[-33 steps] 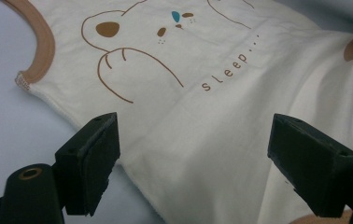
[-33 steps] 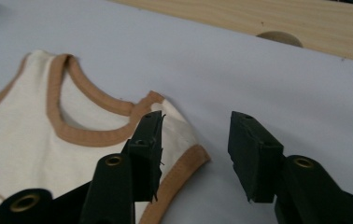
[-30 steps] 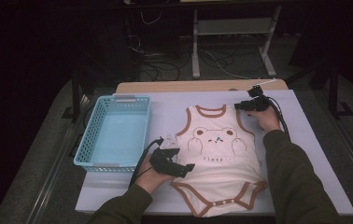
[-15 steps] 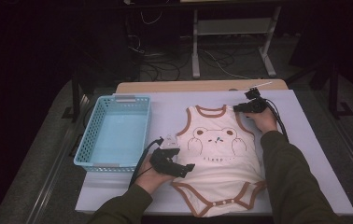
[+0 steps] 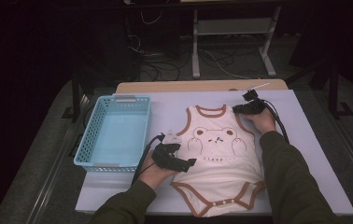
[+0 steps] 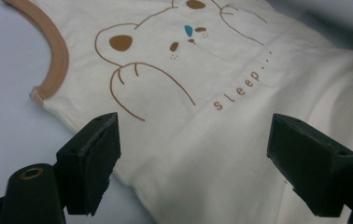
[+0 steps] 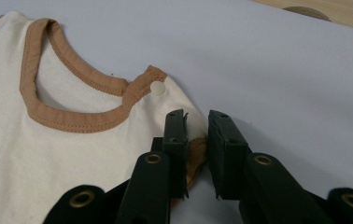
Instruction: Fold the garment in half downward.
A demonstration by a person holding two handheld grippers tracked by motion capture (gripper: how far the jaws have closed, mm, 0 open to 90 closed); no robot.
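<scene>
A cream baby bodysuit (image 5: 221,161) with brown trim and a bear print lies flat on the white table cover. My left gripper (image 5: 189,163) rests at the bodysuit's left side edge, its jaws wide open over the cloth (image 6: 240,140) below the bear's paw. My right gripper (image 5: 236,109) is at the right shoulder strap. In the right gripper view (image 7: 197,119) its jaws have just been closing and stand a narrow gap apart. The strap's brown edge (image 7: 194,158) lies between them, beside a white snap (image 7: 157,87).
A light blue plastic basket (image 5: 118,100) stands at the left of the bodysuit, close to my left hand. The white cover (image 5: 310,154) has bare room to the right of the bodysuit. A wooden table edge (image 5: 198,86) runs behind it.
The right gripper's jaws have drawn closer together at the shoulder strap. Both hands and the bodysuit stay where they were.
</scene>
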